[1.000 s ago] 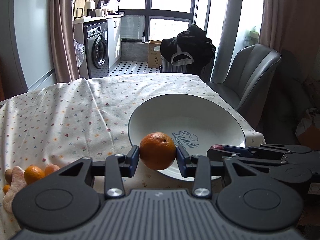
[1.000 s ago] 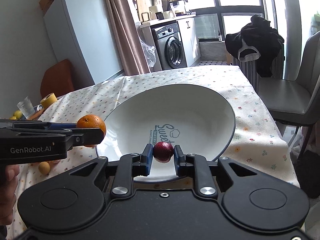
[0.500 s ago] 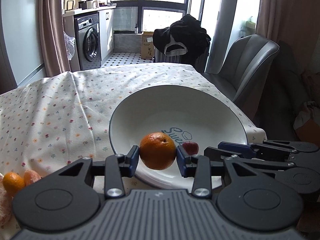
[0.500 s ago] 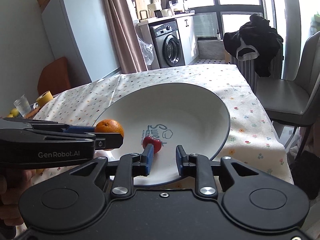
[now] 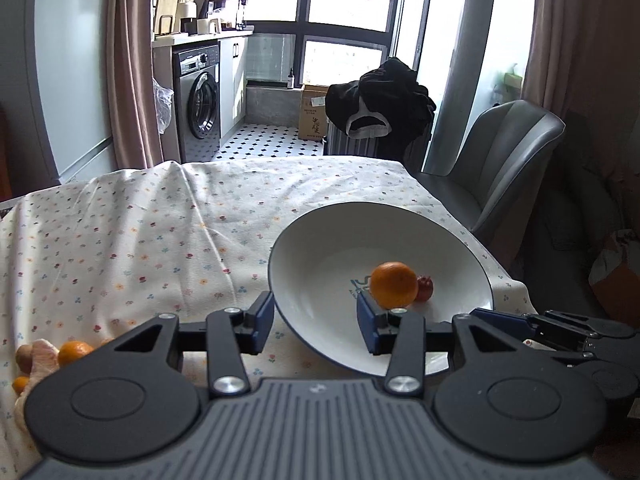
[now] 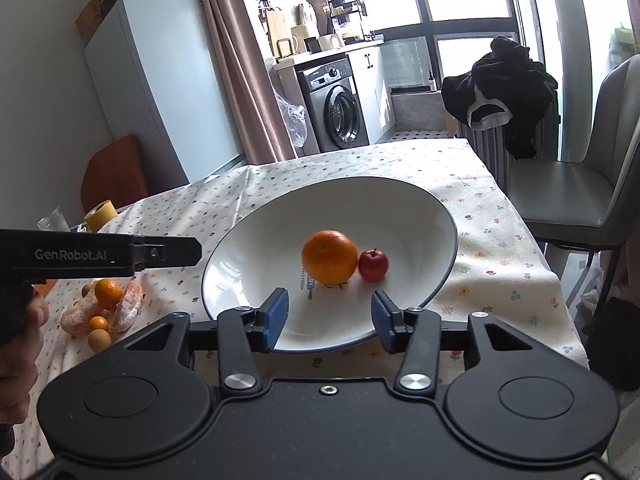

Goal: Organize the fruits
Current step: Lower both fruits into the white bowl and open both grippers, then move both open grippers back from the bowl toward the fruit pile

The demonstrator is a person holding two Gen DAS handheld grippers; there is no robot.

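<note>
Both fruits now sit released in the wide white ceramic bowl (image 6: pixel 420 208): the round orange (image 6: pixel 329 256) touching the small red apple (image 6: pixel 373 264) beside it; my left gripper (image 5: pixel 316 322) and right gripper (image 6: pixel 329 318) gape empty at the bowl's near rim

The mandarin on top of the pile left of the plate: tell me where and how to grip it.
Grip the mandarin across its round middle, coming from above with the left gripper. It sits atop the pile, with other fruit pressed against its lower sides, so only its top half is free.
</note>
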